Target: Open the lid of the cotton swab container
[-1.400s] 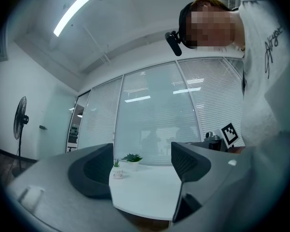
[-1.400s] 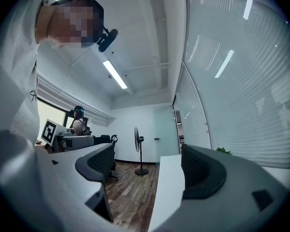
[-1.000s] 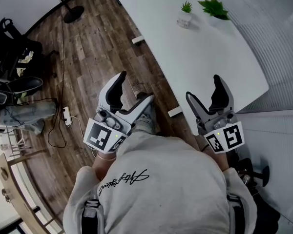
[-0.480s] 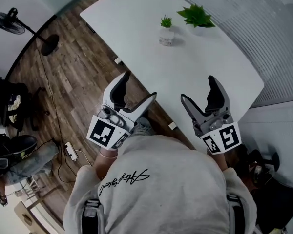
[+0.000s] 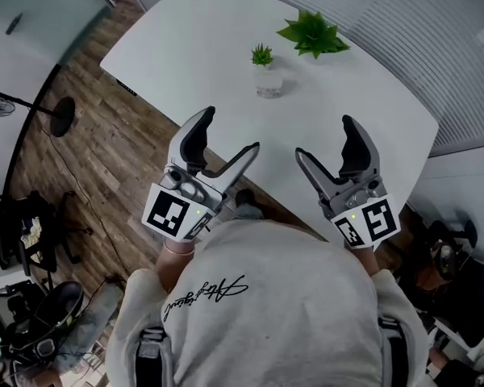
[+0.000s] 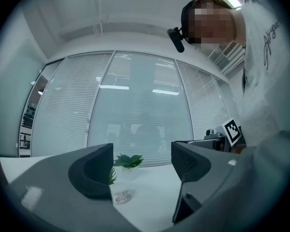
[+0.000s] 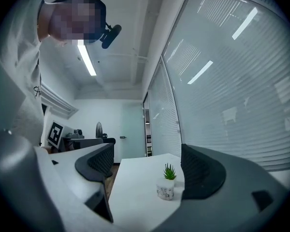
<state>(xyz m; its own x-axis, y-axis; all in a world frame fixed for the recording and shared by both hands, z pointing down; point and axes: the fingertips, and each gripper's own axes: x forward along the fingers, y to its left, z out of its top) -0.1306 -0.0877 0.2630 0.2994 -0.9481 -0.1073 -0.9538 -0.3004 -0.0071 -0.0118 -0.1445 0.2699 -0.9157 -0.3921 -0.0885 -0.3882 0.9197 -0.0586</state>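
View swung over table [image 5: 194,39]; cotton swab container [image 5: 269,85] nearer now, left gripper [image 5: 230,130] and right gripper [image 5: 324,135] short of it. Both gaping, empty. Lid untouched, reach probably next.

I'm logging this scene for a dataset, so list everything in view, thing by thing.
table: one, white, ahead of the person, running to the blinds
small container: one, pale with a green spiky top, standing on the table
potted plant: one, green leaves, on the table beyond the small container
floor fan: one, black, on the floor at left
floor: brown wood planks, left of the table
blinds: white, along the far right side
sweatshirt: one, light grey, on the person, bottom centre
left gripper: one, grey and black, open and empty, at the table's near edge
right gripper: one, grey and black, open and empty, over the table
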